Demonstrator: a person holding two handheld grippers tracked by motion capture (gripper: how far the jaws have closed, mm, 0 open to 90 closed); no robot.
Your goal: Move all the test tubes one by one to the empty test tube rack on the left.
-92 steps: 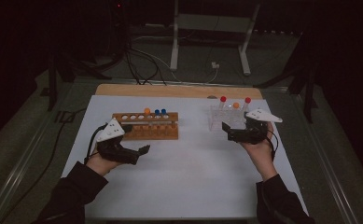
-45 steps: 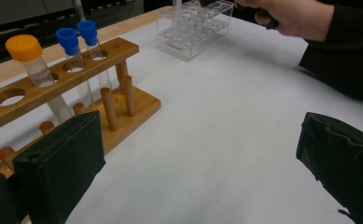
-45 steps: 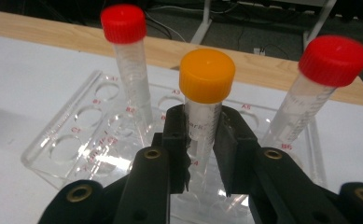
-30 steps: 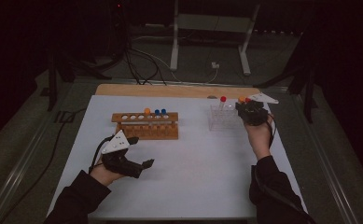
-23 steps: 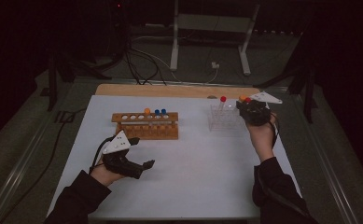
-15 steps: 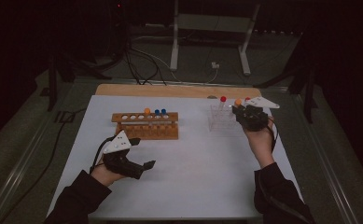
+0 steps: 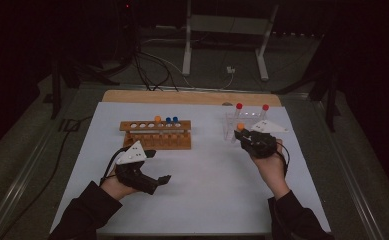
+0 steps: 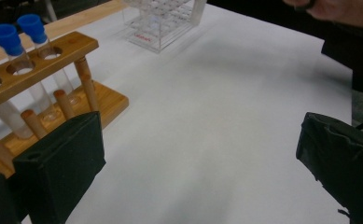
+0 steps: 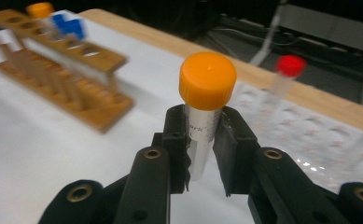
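Transfer looks roughly mid-way, judging by where tubes stand. Right gripper [image 9: 202, 154] is clamped on an orange-capped tube [image 9: 206, 107], held upright betw. the pads, lifted clear of the clear rack [image 7: 242, 125] and just in front of it, on the side facing the wooden rack [image 7: 156, 134]. In high view that tube [image 7: 240, 128] sits at the gripper's tip [image 7: 245, 141], near the clear rack's front-left corner.

Left gripper [image 7: 154, 181] rests low on the white mat [image 7: 202, 190], in front of the wooden rack, jaws spread wide, nothing betw. them.

Count, as far as visible:
- wooden rack: 3 tubes standing, 1 orange cap [image 7: 157, 119] + 2 blue caps [image 7: 171, 120]; several holes at its left end look vacant
- clear rack: 2 red-capped tubes [image 7: 239, 106], apart from each other
- in hand: 1 orange-capped tube
- total 6 tubes, 2 racks, 2 grippers

Probably done: 3 tubes already over in the wood rack, if that's the direction. Prob. left: carry the held tube across the mat, seat it in a free hole, then the 2 red ones. Direction can't be confirmed from a single moment; could equally be heading into the clear rack.
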